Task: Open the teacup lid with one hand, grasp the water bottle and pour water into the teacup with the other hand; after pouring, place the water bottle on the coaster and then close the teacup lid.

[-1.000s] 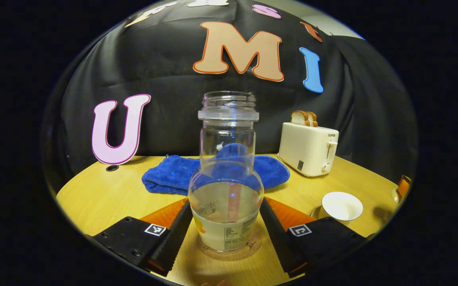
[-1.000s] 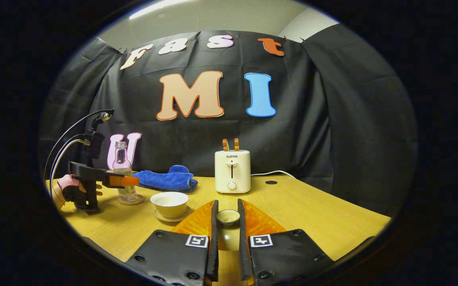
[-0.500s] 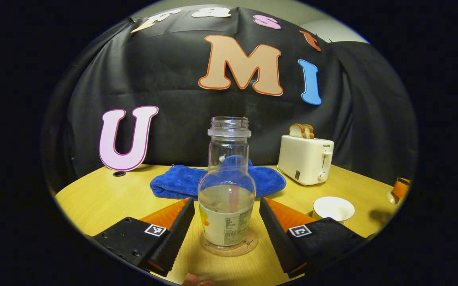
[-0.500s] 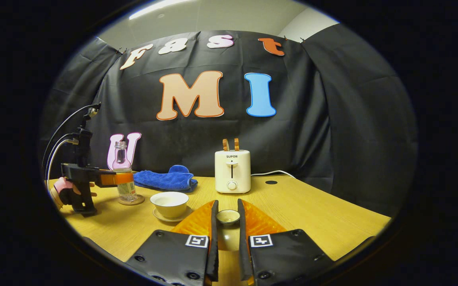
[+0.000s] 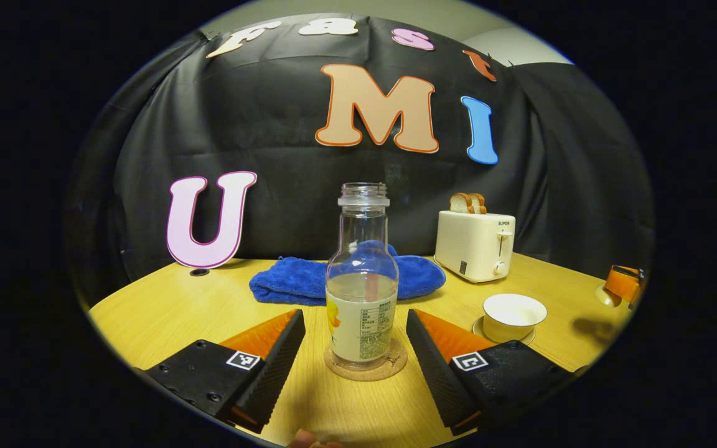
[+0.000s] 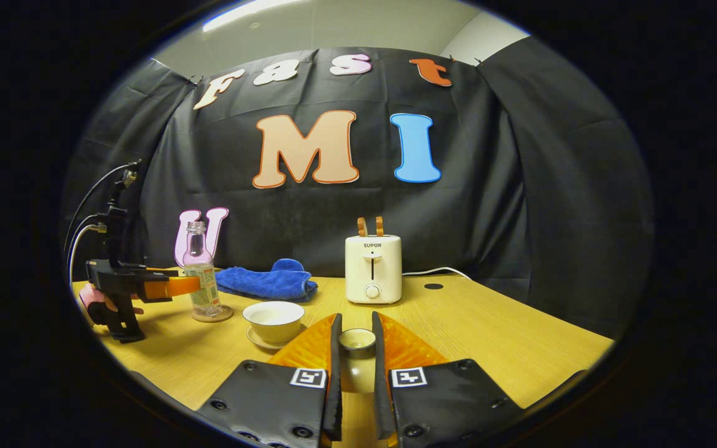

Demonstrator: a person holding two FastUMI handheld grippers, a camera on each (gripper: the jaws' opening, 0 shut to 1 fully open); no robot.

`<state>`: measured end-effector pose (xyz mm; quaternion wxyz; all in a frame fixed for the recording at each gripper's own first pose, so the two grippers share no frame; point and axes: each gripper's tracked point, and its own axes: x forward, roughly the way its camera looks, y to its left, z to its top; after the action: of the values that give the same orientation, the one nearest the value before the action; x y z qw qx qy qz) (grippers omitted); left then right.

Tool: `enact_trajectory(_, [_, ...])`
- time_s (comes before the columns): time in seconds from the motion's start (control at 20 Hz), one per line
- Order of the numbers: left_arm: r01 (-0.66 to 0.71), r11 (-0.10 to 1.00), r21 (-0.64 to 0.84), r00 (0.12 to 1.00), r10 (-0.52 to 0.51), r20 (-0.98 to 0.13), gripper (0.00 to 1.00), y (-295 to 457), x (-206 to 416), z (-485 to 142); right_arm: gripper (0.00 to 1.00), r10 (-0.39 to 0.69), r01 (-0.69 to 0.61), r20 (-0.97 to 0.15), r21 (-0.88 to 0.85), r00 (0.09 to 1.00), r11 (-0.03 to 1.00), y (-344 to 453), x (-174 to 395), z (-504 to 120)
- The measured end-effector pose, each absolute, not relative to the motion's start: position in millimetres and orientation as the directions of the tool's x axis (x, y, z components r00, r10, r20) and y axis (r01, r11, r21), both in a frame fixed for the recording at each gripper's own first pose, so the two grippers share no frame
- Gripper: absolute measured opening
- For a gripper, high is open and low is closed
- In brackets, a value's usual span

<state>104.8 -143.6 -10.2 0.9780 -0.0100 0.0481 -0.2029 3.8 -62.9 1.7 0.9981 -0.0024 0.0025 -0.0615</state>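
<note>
Bottle step looks done: water bottle (image 5: 361, 292) stands upright on the coaster (image 5: 365, 367), cap off, part full. Our left tongs (image 5: 354, 348) are wide open, one finger on each side of the bottle's base and clear of the glass, holding nothing. In the right gripper view the same tongs (image 6: 193, 285) sit at the far left of the worktop (image 6: 489, 336), level with the bottle's label, a hand (image 6: 94, 298) gripping the handle.

Teacup (image 6: 273, 320) sits on its saucer (image 6: 257, 340), uncovered, just right of the bottle and near the middle of the worktop. Can't tell the water level inside from here.

Right tongs (image 6: 355, 348) are nearly shut on the teacup lid (image 6: 357, 340), both fingers pressing its sides, held off the worktop, nearer and to the right of the cup.

So we judge we're at the last step: lid back on. Next move calls for:
- carrying the lid left and farther, over the cup
- keeping it level and centred on the rim before lowering
- opening the tongs only once it's seated

Left tongs should back straight off so they don't clip the bottle.

Blue towel (image 5: 346, 280) and toaster (image 6: 373, 269) are at the far side, out of the way.
</note>
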Motion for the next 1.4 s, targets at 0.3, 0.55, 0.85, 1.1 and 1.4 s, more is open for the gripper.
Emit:
enact_trajectory(0.3, [0.361,0.932,-0.011,0.932,-0.361,0.01,0.95,-133.7,89.5,4.8,0.24,0.02,-0.02,-0.015,0.001,1.0,1.0,-20.6,49.6,-3.2])
enact_trajectory(0.55, [0.363,0.932,-0.011,0.932,-0.362,0.012,0.95,-128.3,81.4,5.1,0.24,0.142,-0.142,-0.015,0.007,0.99,0.99,14.8,81.5,-4.5])
enact_trajectory(0.85, [0.334,0.943,-0.011,0.943,-0.334,0.013,0.95,-119.1,78.3,4.9,0.24,0.212,-0.212,-0.033,0.012,0.977,0.977,41.8,116.3,-9.0])
enact_trajectory(1.1, [0.334,0.943,-0.01,0.943,-0.334,0.012,0.94,-119.2,77.9,5.3,0.24,0.245,-0.246,-0.128,0.008,0.961,0.969,52.0,132.0,-25.2])
enact_trajectory(1.4, [0.334,0.943,-0.01,0.943,-0.334,0.012,0.95,-119.2,78.3,5.1,0.24,0.247,-0.252,-0.183,-0.002,0.951,0.968,54.5,135.6,-32.7])
